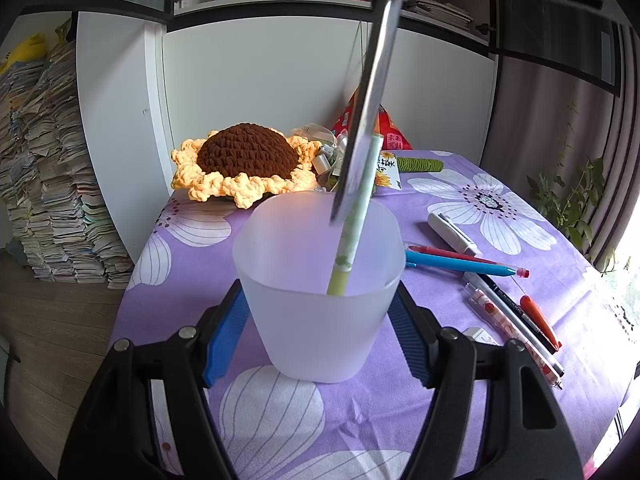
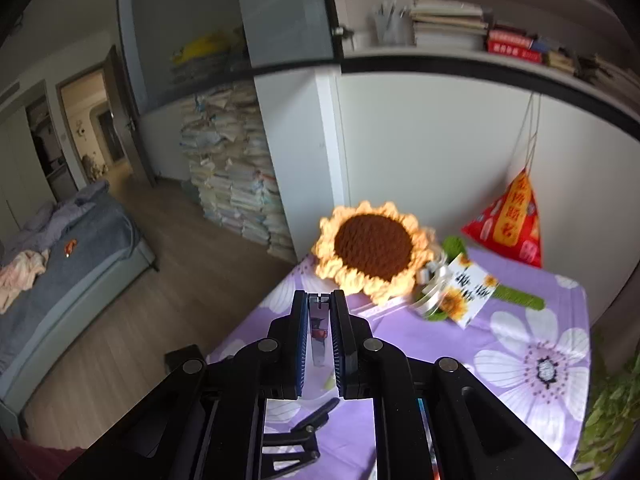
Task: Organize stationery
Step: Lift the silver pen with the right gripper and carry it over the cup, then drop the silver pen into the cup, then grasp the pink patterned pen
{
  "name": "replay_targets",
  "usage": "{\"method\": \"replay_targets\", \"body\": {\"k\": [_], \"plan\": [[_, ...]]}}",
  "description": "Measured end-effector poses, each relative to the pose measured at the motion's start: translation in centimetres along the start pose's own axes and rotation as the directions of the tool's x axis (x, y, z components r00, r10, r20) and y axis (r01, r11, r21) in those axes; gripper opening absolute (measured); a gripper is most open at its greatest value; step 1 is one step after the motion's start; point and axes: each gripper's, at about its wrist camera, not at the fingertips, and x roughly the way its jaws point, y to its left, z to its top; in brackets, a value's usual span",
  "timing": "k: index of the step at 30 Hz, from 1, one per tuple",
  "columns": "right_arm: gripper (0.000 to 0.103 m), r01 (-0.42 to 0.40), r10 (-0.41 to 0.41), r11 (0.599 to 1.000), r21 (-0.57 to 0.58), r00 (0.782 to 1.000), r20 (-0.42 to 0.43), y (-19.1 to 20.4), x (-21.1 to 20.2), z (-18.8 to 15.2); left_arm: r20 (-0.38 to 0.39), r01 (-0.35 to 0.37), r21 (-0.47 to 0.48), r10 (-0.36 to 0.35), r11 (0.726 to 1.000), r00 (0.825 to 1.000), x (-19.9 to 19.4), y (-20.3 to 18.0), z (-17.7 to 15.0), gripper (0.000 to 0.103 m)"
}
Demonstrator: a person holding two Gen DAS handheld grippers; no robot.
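Observation:
A frosted white cup [image 1: 320, 312] stands on the purple flowered tablecloth [image 1: 192, 280], and my left gripper [image 1: 318, 308] is shut on its sides with the blue pads [image 1: 226, 332] pressing it. A light green pen [image 1: 352, 224] leans inside the cup. A long silvery metal strip [image 1: 368, 112], like a ruler or blade, hangs down from above with its tip just over the cup's far rim. In the right wrist view my right gripper [image 2: 319, 300] is shut on that metal strip [image 2: 319, 336], high above the table.
To the right of the cup lie several loose pens [image 1: 460, 266] and a white flat case [image 1: 452, 232]. A crochet sunflower [image 1: 244, 160], a card and a red bag [image 1: 390, 128] sit at the table's back by the white cabinet. The table's left edge drops to a wooden floor.

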Motion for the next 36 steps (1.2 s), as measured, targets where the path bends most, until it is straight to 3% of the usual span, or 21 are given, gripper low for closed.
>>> {"method": "replay_targets", "body": {"k": [6, 17, 26, 29, 32, 36], "plan": [[0.012, 0.005, -0.001, 0.999, 0.044, 0.996, -0.092, -1.5, 3.1, -1.7, 0.0, 0.002, -0.001, -0.002, 1.0, 1.0, 0.1, 0.0, 0.0, 0.069], [0.012, 0.007, 0.006, 0.997, 0.075, 0.986, -0.166, -3.0, 4.5, -3.9, 0.0, 0.002, -0.001, -0.002, 1.0, 1.0, 0.1, 0.0, 0.0, 0.069], [0.012, -0.013, 0.028, 0.996, 0.093, 0.988, -0.152, -3.3, 4.1, -4.1, -0.003, 0.004, -0.002, -0.004, 1.0, 1.0, 0.1, 0.0, 0.0, 0.069], [0.012, 0.015, -0.001, 0.995, 0.098, 0.99, -0.14, -4.1, 3.1, -4.5, -0.003, 0.004, -0.002, -0.004, 1.0, 1.0, 0.1, 0.1, 0.0, 0.069], [0.012, 0.072, -0.048, 0.989, 0.128, 0.982, -0.182, -6.1, 3.2, -5.7, -0.003, 0.003, -0.002, -0.003, 1.0, 1.0, 0.1, 0.1, 0.0, 0.069], [0.012, 0.143, -0.086, 0.977, 0.158, 0.943, -0.321, -8.7, 5.4, -8.8, -0.003, 0.003, -0.002, -0.003, 1.0, 1.0, 0.1, 0.1, 0.1, 0.069]]}}
